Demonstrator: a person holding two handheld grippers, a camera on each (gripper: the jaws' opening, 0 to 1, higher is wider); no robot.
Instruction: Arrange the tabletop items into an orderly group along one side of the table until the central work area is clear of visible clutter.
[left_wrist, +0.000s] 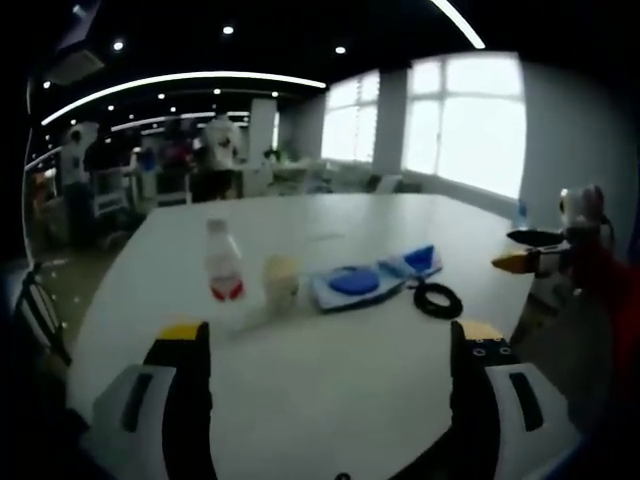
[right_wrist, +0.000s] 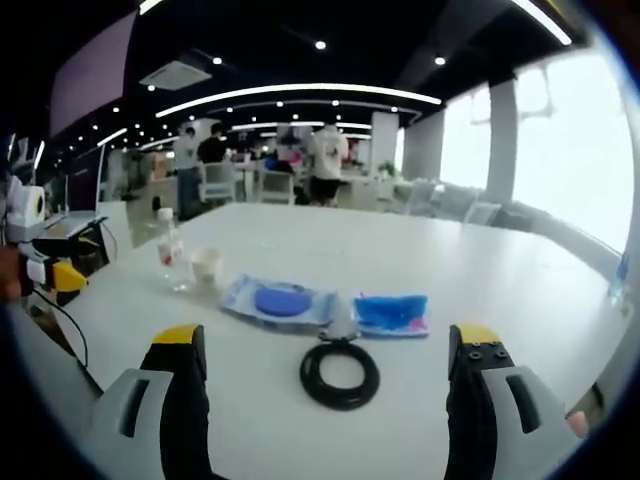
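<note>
On the white table (left_wrist: 330, 370) stand a clear bottle (left_wrist: 223, 262) with a red label and a small cream cup (left_wrist: 281, 281). Beside them lie a flat packet with a blue disc (left_wrist: 348, 284), a smaller blue packet (left_wrist: 420, 261) and a black ring (left_wrist: 437, 299). My left gripper (left_wrist: 330, 340) is open and holds nothing, short of the bottle and cup. The right gripper view has the black ring (right_wrist: 340, 374) just ahead of my open right gripper (right_wrist: 328, 345), with the blue disc packet (right_wrist: 280, 300), the blue packet (right_wrist: 391, 312), the cup (right_wrist: 206, 266) and the bottle (right_wrist: 171, 252) beyond. The right gripper (left_wrist: 535, 260) enters the left gripper view at the right edge.
The table (right_wrist: 480, 270) stretches far and bare behind the items. Its edges fall away at the left and right. People stand by desks and chairs (right_wrist: 320, 165) in the background. Bright windows (left_wrist: 465, 120) line the far wall. The left gripper (right_wrist: 45, 270) shows at the left of the right gripper view.
</note>
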